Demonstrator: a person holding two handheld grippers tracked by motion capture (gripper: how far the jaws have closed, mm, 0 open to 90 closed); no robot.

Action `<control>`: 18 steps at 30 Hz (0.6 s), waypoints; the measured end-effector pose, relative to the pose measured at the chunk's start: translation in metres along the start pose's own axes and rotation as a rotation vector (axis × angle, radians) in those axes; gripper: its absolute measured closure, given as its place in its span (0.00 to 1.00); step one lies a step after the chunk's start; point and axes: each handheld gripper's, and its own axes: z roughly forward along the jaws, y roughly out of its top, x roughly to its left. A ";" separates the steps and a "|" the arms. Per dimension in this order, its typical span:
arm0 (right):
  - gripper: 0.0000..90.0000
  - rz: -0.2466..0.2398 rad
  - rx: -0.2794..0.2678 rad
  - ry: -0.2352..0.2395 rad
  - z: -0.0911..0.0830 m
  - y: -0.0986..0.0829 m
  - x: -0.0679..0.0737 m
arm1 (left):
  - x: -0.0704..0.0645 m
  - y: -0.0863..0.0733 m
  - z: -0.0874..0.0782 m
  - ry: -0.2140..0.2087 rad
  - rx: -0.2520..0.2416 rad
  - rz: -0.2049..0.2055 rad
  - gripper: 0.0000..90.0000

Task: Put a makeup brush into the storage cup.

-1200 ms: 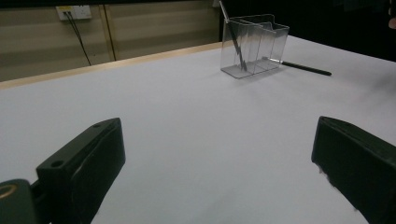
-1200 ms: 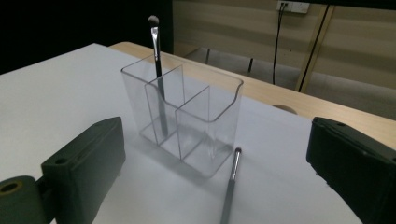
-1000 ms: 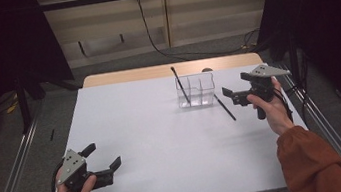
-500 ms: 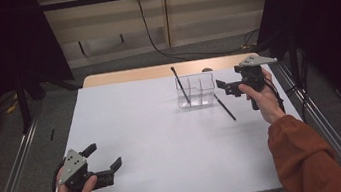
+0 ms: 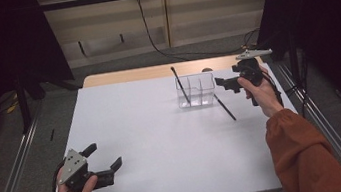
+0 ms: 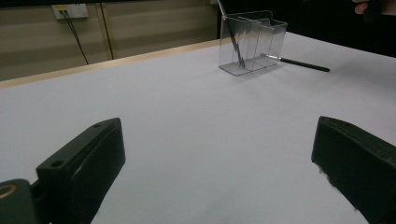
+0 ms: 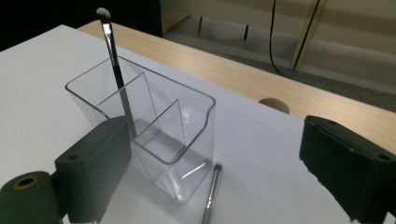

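A clear plastic organizer [image 5: 196,92] with several compartments stands at the far middle of the white table [image 5: 165,142]. One makeup brush [image 5: 179,82] stands tilted in its left compartment. A second brush [image 5: 224,107] lies flat on the table to its right. My right gripper [image 5: 225,84] hovers open just right of the organizer, above the lying brush's far end. Its own view looks down on the organizer [image 7: 144,130], the standing brush [image 7: 114,56] and the lying brush [image 7: 211,191]. My left gripper [image 5: 104,157] rests open and empty near the front left edge.
A strip of bare wooden tabletop [image 5: 145,73] with a round hole [image 7: 274,104] lies beyond the white sheet. Metal rails [image 5: 313,116] run along both sides of the table. From the left gripper view, the organizer [image 6: 252,42] is far across open white surface.
My right gripper has moved away from the person and slightly left, closing in on the organizer's right side. The left gripper has stayed where it was.
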 end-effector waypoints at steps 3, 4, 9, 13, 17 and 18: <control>0.05 0.002 0.044 0.002 0.000 0.002 -0.003 | 0.000 0.000 0.000 0.000 0.000 0.001 0.03; 0.04 -0.001 0.058 -0.002 0.000 0.003 -0.003 | 0.000 0.000 0.000 0.000 0.000 0.001 0.03; 0.04 0.014 0.137 0.008 0.003 0.005 -0.006 | 0.001 0.000 0.000 0.009 -0.002 0.002 0.03; 0.06 0.031 0.248 0.031 0.008 0.008 -0.009 | 0.001 0.000 0.000 0.008 -0.001 0.002 0.03; 0.10 0.043 0.322 0.048 0.011 0.008 -0.015 | 0.001 0.000 0.000 0.008 0.000 -0.001 0.03; 0.10 0.045 0.336 0.042 0.011 0.009 -0.015 | 0.001 0.000 0.000 0.009 0.000 0.001 0.03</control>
